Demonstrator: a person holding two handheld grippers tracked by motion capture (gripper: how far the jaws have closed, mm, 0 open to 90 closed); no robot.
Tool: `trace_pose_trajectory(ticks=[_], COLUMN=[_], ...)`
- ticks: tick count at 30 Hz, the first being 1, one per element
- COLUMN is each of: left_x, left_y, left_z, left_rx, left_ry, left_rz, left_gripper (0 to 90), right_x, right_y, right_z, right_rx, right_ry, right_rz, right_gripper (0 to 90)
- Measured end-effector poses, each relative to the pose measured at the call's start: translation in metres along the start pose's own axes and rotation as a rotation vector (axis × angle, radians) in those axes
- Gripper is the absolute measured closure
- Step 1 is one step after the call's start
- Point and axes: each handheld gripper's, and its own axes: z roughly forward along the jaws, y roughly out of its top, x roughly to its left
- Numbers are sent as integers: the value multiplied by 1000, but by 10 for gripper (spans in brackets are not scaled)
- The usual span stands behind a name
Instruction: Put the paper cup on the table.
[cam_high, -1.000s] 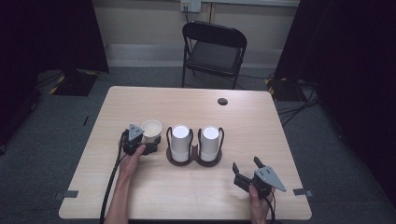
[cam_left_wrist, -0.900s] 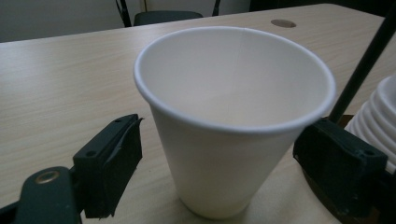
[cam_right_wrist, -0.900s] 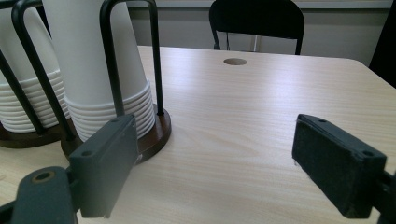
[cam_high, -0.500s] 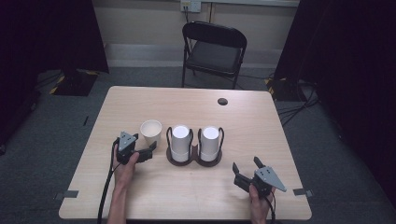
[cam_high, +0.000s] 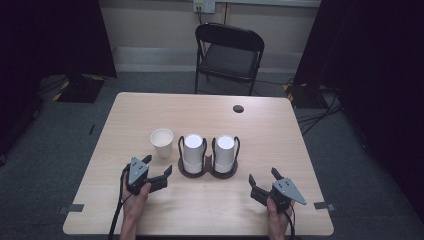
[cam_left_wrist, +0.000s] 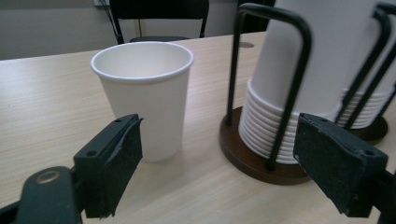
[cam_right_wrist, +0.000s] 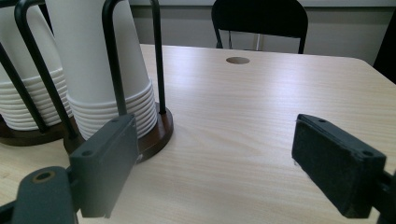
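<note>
A single white paper cup (cam_high: 162, 141) stands upright on the table, just left of a dark double cup holder (cam_high: 207, 171) with two stacks of upturned white cups (cam_high: 193, 151) (cam_high: 225, 151). My left gripper (cam_high: 158, 166) is open, a short way in front of the lone cup and apart from it. In the left gripper view that cup (cam_left_wrist: 144, 93) stands beyond the open left gripper (cam_left_wrist: 219, 140), with the holder's left stack (cam_left_wrist: 303, 70) beside it. My right gripper (cam_high: 263, 176) rests open near the front right. The right gripper view has the nearer stack (cam_right_wrist: 98, 60) left of the open right gripper (cam_right_wrist: 215, 140).
The wooden table (cam_high: 280, 140) has a round cable hole (cam_high: 238, 108) near its far edge. A black folding chair (cam_high: 228, 52) stands behind the table. Black wire loops (cam_left_wrist: 261, 60) rise around each stack in the holder.
My left gripper has let go of the lone cup and drawn back toward the person, a little to the right. The cup stays upright beside the holder. The right gripper has not moved.
</note>
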Motion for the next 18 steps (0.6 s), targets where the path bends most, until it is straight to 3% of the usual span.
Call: trace_pose_trajectory(ticks=[3, 7, 11, 18], left_x=[-9, -26, -40, -61], left_y=[-5, -12, -18, -22], left_z=[-6, -11, -15, -12], left_rx=[-8, -12, -28, -12], left_ry=[-6, -11, -13, -50], left_rz=[2, 35, 15, 36], left_gripper=[157, 157, 162, 158], right_x=[0, 1, 2, 2], right_y=[0, 0, 1, 2], right_z=[0, 1, 2, 5], right_rx=[4, 12, 21, 51], right_ry=[1, 1, 4, 9], right_rz=[0, -5, -17, -25], right_gripper=[141, 143, 146, 148])
